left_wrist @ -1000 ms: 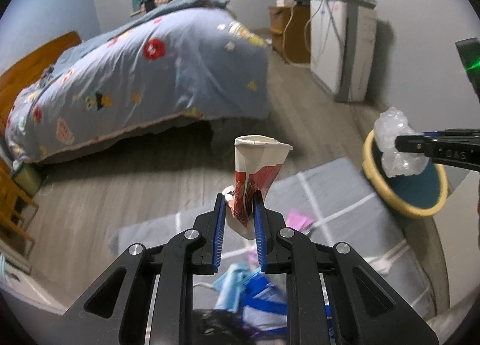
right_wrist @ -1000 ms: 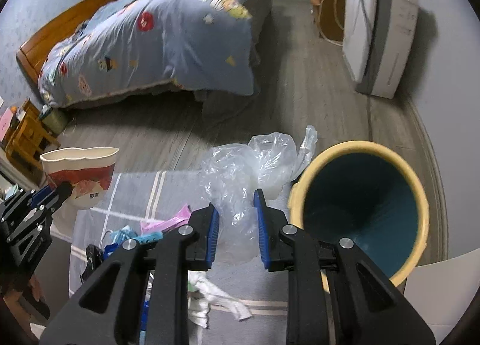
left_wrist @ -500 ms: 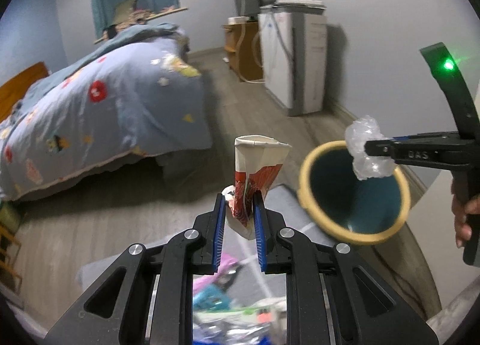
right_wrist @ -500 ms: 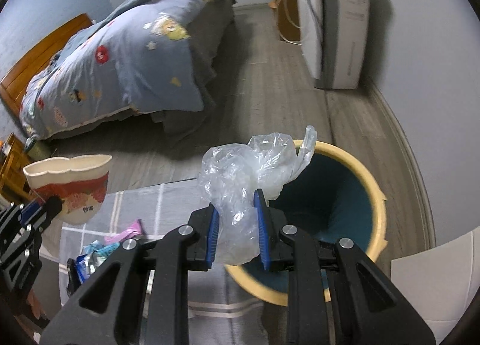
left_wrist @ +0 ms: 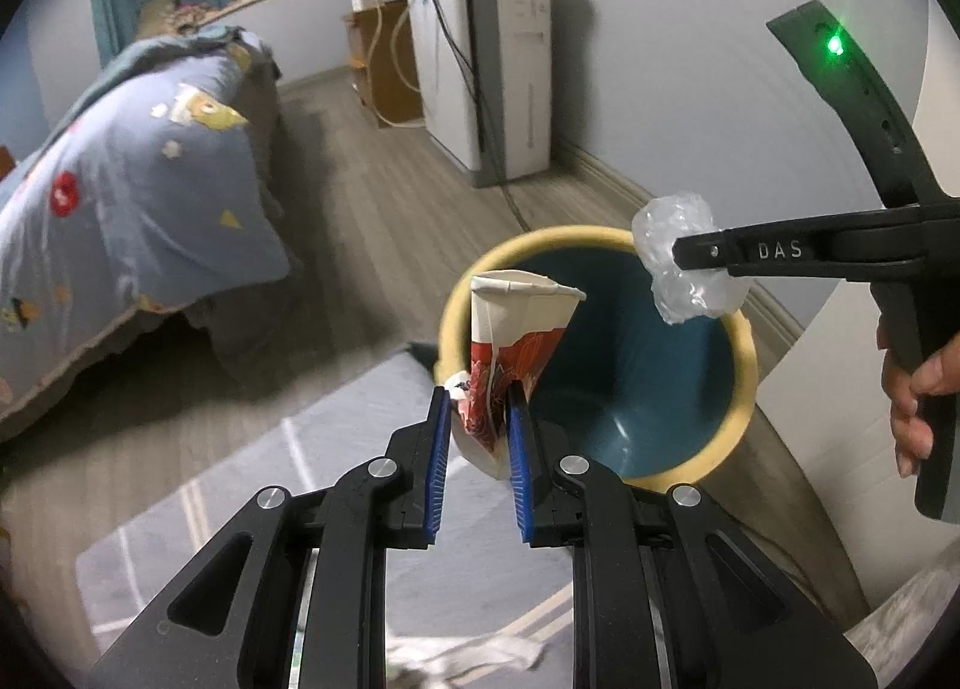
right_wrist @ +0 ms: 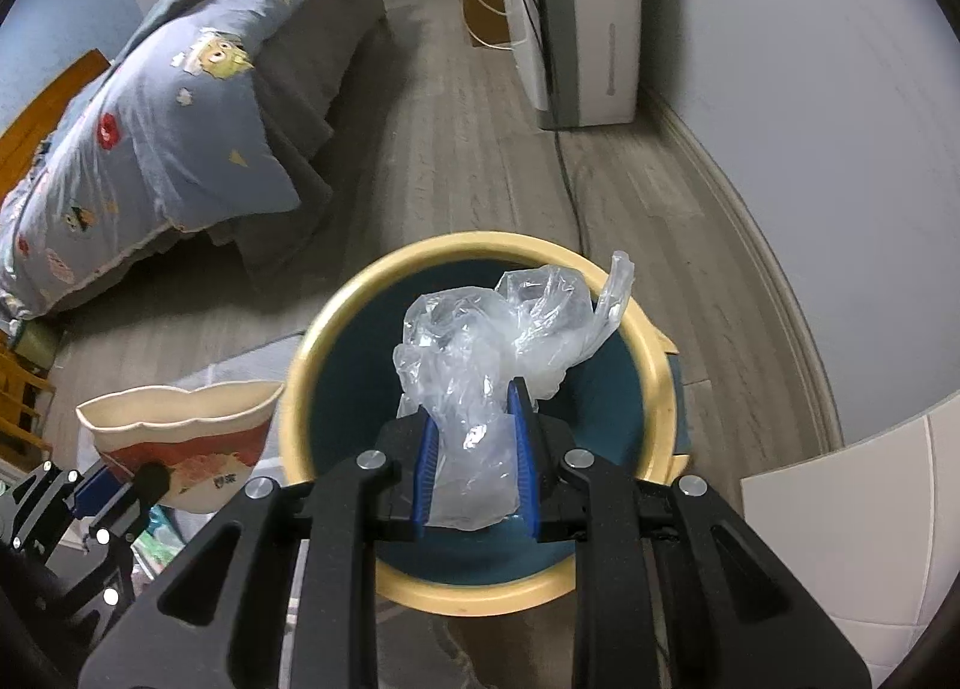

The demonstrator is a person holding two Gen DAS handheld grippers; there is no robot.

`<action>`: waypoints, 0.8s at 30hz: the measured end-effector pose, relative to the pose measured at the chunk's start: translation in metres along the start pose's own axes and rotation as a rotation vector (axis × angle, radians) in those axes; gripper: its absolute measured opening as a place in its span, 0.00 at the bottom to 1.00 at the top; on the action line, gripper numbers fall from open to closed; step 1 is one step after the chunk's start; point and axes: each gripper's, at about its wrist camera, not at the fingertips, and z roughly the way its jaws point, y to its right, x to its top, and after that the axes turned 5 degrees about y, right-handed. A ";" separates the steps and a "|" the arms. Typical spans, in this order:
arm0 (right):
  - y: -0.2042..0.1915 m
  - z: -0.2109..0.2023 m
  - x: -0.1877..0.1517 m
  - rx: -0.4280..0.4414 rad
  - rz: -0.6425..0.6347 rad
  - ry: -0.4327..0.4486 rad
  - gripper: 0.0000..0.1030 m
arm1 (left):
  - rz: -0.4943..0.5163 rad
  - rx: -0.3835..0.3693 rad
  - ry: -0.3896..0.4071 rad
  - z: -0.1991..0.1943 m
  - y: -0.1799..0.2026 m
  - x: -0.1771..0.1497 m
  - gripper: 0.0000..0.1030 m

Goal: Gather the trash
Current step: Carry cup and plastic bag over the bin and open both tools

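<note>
- Because the bin is the drop point, the right gripper hangs over it, clenching the bag.
- Left gripper pinches the cup by the rim, awaiting release.

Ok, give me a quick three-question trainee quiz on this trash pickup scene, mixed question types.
1. True or false: the right gripper is shut on the crumpled clear plastic bag.
2. Multiple choice: the left gripper holds A) a glass bottle, B) a crushed red-and-white paper cup, C) a metal spoon.
3. Fill in: the plastic bag hangs over the open round bin with yellow rim and teal inside, and the bin's rim is coloured ____.

Key: 1 true; 2 B; 3 yellow.
</note>
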 end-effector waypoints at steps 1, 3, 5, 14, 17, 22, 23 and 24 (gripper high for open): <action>0.001 0.002 -0.001 -0.003 -0.002 -0.003 0.21 | 0.001 -0.006 -0.006 0.004 0.003 -0.001 0.19; 0.003 0.004 -0.002 -0.014 -0.008 -0.008 0.21 | 0.011 -0.013 -0.015 0.013 0.007 -0.002 0.19; 0.004 0.007 -0.004 -0.021 -0.014 -0.011 0.21 | 0.017 -0.019 -0.017 0.018 0.011 -0.002 0.19; 0.008 0.019 -0.007 -0.057 -0.020 -0.026 0.21 | -0.030 -0.049 -0.030 0.041 0.010 -0.003 0.20; 0.007 0.021 -0.008 -0.070 -0.034 -0.026 0.21 | -0.019 -0.049 -0.036 0.047 0.012 -0.006 0.20; 0.007 0.025 -0.008 -0.077 -0.042 -0.035 0.23 | -0.005 -0.045 -0.040 0.049 0.015 -0.008 0.20; 0.007 0.026 -0.008 -0.078 -0.040 -0.037 0.24 | -0.005 -0.043 -0.039 0.048 0.014 -0.008 0.24; 0.007 0.026 -0.008 -0.079 -0.039 -0.039 0.25 | -0.008 -0.042 -0.040 0.048 0.014 -0.009 0.29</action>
